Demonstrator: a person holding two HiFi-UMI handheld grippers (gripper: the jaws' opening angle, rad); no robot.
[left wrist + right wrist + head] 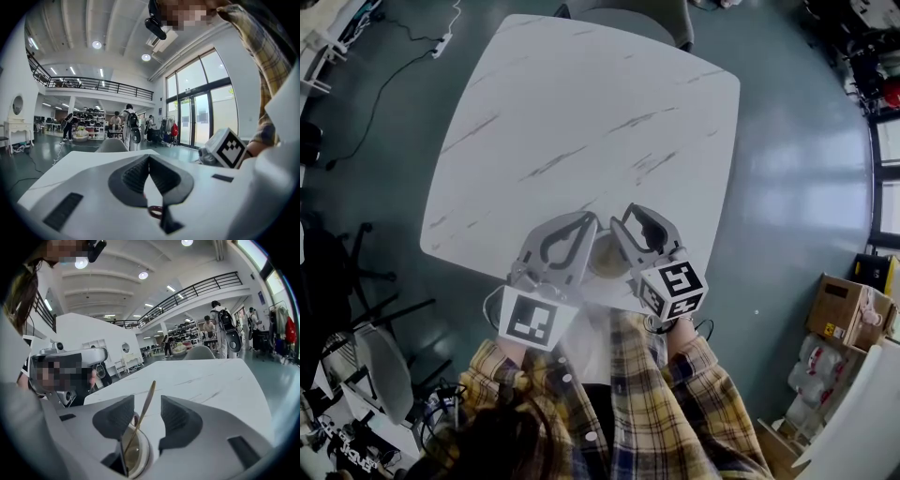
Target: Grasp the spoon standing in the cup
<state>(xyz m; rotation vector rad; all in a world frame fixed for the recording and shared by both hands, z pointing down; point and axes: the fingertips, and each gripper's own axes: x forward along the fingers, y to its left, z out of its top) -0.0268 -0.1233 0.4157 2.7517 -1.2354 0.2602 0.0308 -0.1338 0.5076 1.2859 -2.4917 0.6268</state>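
A white cup (607, 255) with a tan inside stands close to the near edge of the white marble desk (581, 112), between the two tools. A slim gold spoon (143, 409) stands in it, its handle leaning up and away from the person.

The right tongs (146, 404) are open over the cup. Their dark ribbed pads (115, 416) stand apart on either side of the spoon handle, which rises through the gap nearer the left-hand pad and touches neither that I can see. The cup rim (143, 453) shows just below the jaws.

The left tongs (149, 159) are closed, tips meeting, with nothing between them. They lie just beside the cup toward the desk's left edge. From the left gripper view the right tool's marker cube (229, 147) shows close by.
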